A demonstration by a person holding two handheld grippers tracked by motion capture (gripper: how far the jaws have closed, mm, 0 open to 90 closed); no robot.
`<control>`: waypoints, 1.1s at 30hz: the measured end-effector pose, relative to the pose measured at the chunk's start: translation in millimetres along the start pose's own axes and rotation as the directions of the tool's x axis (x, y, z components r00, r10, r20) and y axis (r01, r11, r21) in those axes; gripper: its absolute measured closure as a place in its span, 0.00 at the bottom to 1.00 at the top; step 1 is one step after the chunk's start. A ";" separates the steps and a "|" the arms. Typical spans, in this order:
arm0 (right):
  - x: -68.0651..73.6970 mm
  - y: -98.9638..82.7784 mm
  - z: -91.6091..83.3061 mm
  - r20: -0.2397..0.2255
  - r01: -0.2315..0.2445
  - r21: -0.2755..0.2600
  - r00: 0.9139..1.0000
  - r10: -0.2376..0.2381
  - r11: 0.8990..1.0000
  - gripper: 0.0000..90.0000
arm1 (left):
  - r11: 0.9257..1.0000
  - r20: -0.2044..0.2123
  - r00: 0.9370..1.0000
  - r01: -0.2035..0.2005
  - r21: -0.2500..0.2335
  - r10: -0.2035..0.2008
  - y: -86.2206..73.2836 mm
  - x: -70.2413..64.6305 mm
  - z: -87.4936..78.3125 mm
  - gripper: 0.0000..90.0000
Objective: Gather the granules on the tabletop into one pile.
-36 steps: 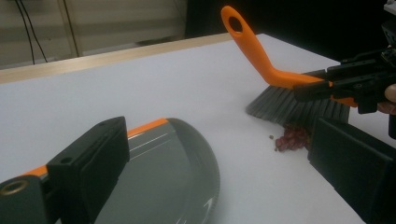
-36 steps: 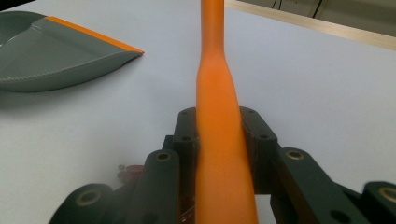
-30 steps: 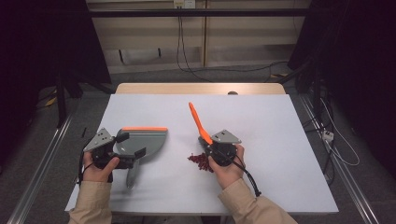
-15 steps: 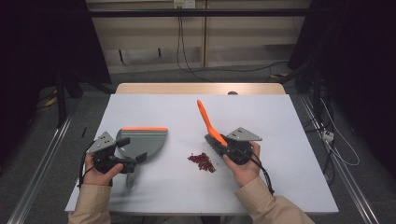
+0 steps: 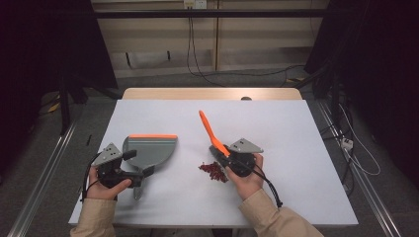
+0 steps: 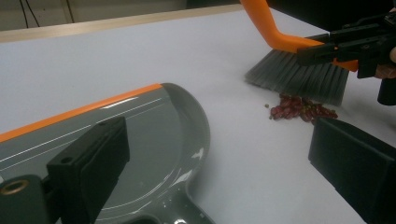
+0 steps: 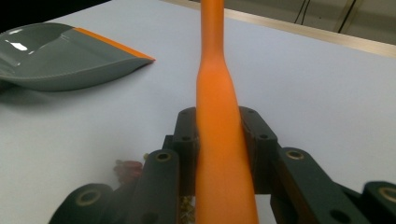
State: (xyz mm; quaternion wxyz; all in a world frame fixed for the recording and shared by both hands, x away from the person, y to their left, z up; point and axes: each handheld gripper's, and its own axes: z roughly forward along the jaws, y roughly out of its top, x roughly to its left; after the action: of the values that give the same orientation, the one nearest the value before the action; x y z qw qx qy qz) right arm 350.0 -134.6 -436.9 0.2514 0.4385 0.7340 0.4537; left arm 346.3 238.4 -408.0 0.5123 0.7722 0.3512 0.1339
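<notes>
A grey dustpan with an orange lip lies on the white table, left of centre. My left gripper is open at its rear, jaws wide apart over the pan where it narrows to the handle. My right gripper is shut on the orange handle of a brush, which slants up and away. The grey bristles rest just behind a small pile of red beans, right of the dustpan. Seen along the right gripper, the handle is clamped between both jaws.
A wooden strip runs along the table's far edge. Cables hang down the back wall and trail over the floor at the right. Metal rails flank the table. White tabletop lies bare behind and to the right of the brush.
My right gripper swung the brush out to the right, then brought it back left to the bean pile. The left gripper and dustpan have hardly moved.
</notes>
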 end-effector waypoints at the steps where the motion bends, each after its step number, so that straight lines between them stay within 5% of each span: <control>1: 1.5 0.7 1.4 -0.012 -0.002 -0.003 1.000 0.002 1.000 0.79 | 1.000 0.000 1.000 0.001 0.000 -0.001 -0.2 0.2 0.0 0.06; 6: 2.4 7.4 0.9 -0.029 0.013 -0.019 0.999 -0.014 1.000 0.79 | 1.000 0.005 1.000 0.001 -0.003 -0.001 0.0 0.8 -0.6 0.06; 15: -16.6 10.1 -19.0 -0.096 0.010 -0.066 0.995 -0.017 0.998 0.79 | 1.000 -0.003 1.000 -0.007 0.016 0.007 -1.6 -2.6 -1.9 0.06; 20: -21.8 6.7 -25.8 -0.161 0.025 -0.060 0.986 -0.035 0.998 0.79 | 0.999 -0.013 1.000 0.003 0.034 -0.002 -6.9 -3.6 -6.2 0.06; 33: -34.4 1.7 -33.9 -0.180 0.015 -0.068 0.983 -0.027 0.998 0.79 | 0.996 -0.072 0.997 -0.005 0.091 0.012 -20.5 -5.8 -14.1 0.08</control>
State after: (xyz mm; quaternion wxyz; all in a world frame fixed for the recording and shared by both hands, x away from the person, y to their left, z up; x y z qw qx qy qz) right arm 341.6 -179.4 -420.8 0.2030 0.3794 0.7427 0.5131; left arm 325.8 249.0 -419.2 0.4631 0.7906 0.3721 0.1481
